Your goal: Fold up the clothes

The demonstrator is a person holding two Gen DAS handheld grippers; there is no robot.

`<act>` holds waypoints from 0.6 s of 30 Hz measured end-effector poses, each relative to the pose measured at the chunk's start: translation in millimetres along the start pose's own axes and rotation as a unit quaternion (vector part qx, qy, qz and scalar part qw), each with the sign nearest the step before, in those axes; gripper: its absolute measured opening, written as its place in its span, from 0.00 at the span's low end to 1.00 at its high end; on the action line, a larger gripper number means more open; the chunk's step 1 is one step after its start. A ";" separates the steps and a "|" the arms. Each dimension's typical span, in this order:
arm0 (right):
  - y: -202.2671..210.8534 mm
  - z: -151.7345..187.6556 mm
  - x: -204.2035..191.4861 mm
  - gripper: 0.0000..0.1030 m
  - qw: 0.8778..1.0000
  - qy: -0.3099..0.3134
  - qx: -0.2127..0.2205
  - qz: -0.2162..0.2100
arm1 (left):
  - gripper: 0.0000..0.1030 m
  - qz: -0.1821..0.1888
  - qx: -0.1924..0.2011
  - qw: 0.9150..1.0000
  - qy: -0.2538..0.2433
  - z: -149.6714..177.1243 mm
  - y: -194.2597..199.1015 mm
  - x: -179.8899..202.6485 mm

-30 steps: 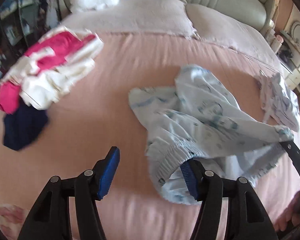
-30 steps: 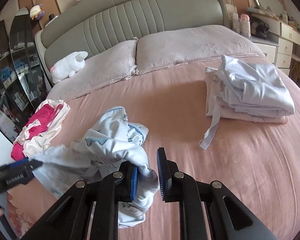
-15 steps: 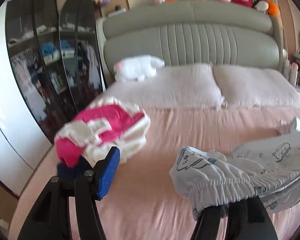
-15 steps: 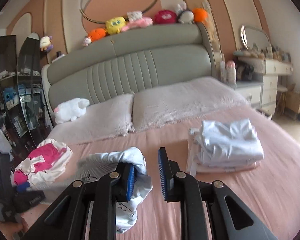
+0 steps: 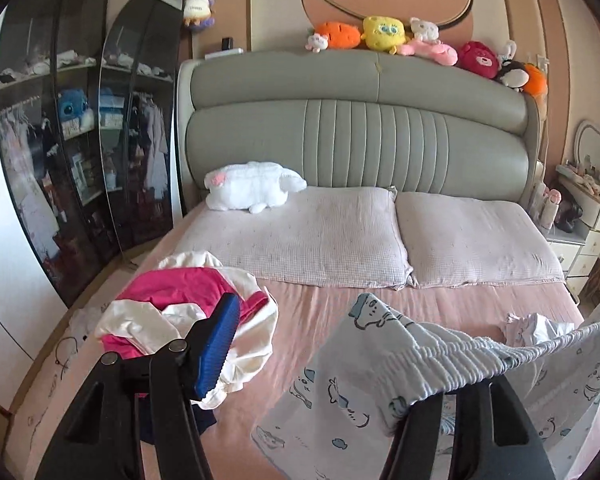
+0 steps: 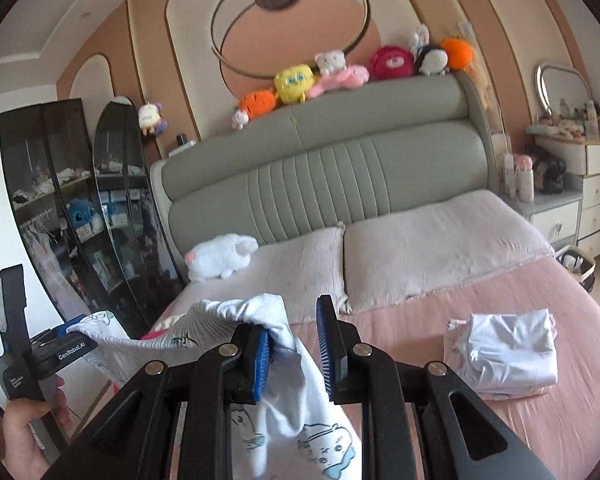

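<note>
Light-blue printed pants hang above the pink bed, stretched by the waistband between my two grippers. The left gripper has its jaws wide apart and closing slightly. The elastic waistband is draped over its right finger and hides it, while the left blue pad is bare. My right gripper has a narrow gap. The pants are hooked over its left finger and hang down through the gap. Neither pair of pads visibly pinches the cloth. A hand holds the left gripper at the far left.
An unfolded pink, white and navy clothes pile lies on the bed's left side. A folded white stack sits on the right. Two pillows and a white plush toy lie by the grey headboard. Glass wardrobe doors stand left, drawers right.
Both grippers have risen and tilted up, lifting the pants off the bed. The views have swung from the sheet up to the headboard and wall.
</note>
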State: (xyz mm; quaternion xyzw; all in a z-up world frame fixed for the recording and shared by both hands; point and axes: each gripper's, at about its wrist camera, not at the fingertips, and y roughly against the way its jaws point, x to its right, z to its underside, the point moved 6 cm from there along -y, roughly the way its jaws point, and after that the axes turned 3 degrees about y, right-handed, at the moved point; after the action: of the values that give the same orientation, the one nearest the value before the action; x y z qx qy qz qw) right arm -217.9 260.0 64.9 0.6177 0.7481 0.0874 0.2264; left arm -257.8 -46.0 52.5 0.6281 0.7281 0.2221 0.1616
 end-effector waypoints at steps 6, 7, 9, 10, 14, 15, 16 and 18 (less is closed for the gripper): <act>18.0 -52.1 -19.1 0.17 0.997 0.038 0.063 -0.013 | 0.58 0.013 0.096 0.995 -0.008 -64.3 53.1 1.2; 23.8 -61.8 -21.3 0.17 0.997 0.033 0.072 -0.022 | 0.58 0.016 0.101 0.995 -0.016 -63.6 60.9 -0.3; 34.9 -70.7 -23.0 0.21 0.996 0.023 0.084 -0.035 | 0.60 0.021 0.107 0.994 -0.031 -58.1 73.7 -3.3; 38.9 -67.0 -23.4 0.26 0.996 0.025 0.085 -0.033 | 0.62 0.027 0.088 0.995 -0.038 -42.6 69.6 -4.7; 27.0 5.7 -8.5 0.33 0.999 0.036 0.018 0.000 | 0.62 0.065 -0.080 0.992 -0.074 59.4 7.8 -7.8; 15.3 34.1 -1.1 0.33 0.999 0.038 -0.019 0.011 | 0.62 0.068 -0.139 0.983 -0.095 94.3 -14.5 -6.2; -1.1 67.1 7.0 0.33 0.997 0.035 -0.069 0.019 | 0.62 0.074 -0.206 0.968 -0.126 132.4 -36.0 -2.5; -38.5 139.5 23.7 0.33 0.981 0.025 -0.188 0.032 | 0.62 0.085 -0.335 0.920 -0.184 206.9 -76.1 3.4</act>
State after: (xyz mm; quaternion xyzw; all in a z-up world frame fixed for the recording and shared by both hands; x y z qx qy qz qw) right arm -192.9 253.5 -79.4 0.5851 0.7038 0.2487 0.3170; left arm -216.1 -26.4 -163.1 0.6262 0.5125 0.3461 0.4747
